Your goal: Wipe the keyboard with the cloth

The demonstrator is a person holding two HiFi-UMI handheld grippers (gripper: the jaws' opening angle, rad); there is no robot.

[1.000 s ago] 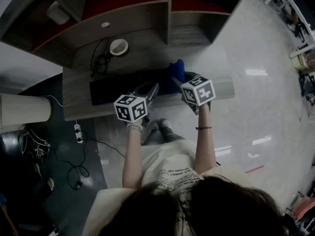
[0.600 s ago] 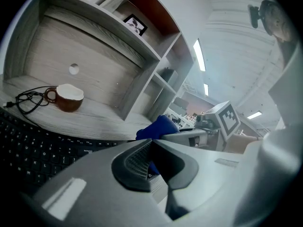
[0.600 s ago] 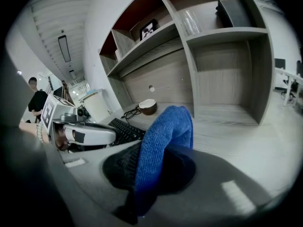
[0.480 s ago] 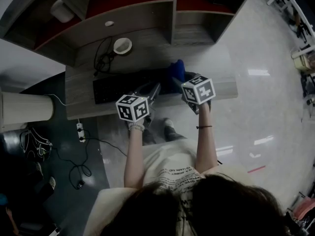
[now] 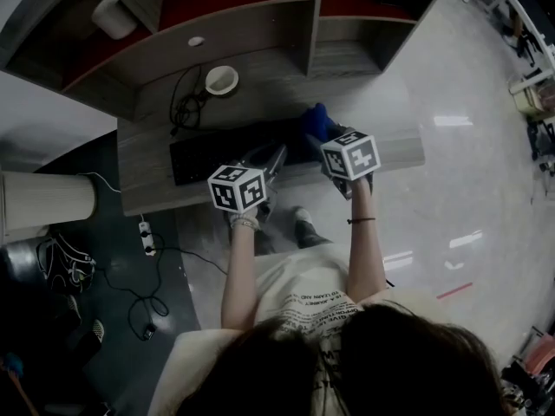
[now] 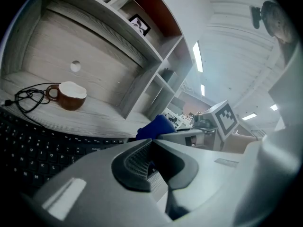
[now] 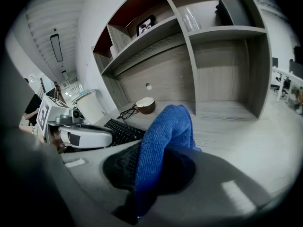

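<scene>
The black keyboard (image 5: 221, 152) lies along the front of the grey desk (image 5: 139, 167). My right gripper (image 5: 315, 142) is shut on a blue cloth (image 5: 317, 120), which stands up out of the jaws above the keyboard's right end. In the right gripper view the cloth (image 7: 163, 134) fills the space between the pads, with the keyboard (image 7: 122, 129) to the left beyond it. My left gripper (image 5: 276, 158) hovers by the keyboard's front right part. Its jaws (image 6: 152, 142) meet at the tips with nothing between them. The keyboard (image 6: 28, 148) and the cloth (image 6: 155, 126) show behind them.
A brown cup with a white inside (image 5: 222, 80) stands at the back of the desk beside a coiled black cable (image 5: 185, 108). Shelves (image 5: 251, 24) rise behind the desk. A power strip (image 5: 148, 238) and cables lie on the floor at the left.
The head view has drifted slightly. Both grippers keep about the same places over the desk's front, the right one still on the cloth.
</scene>
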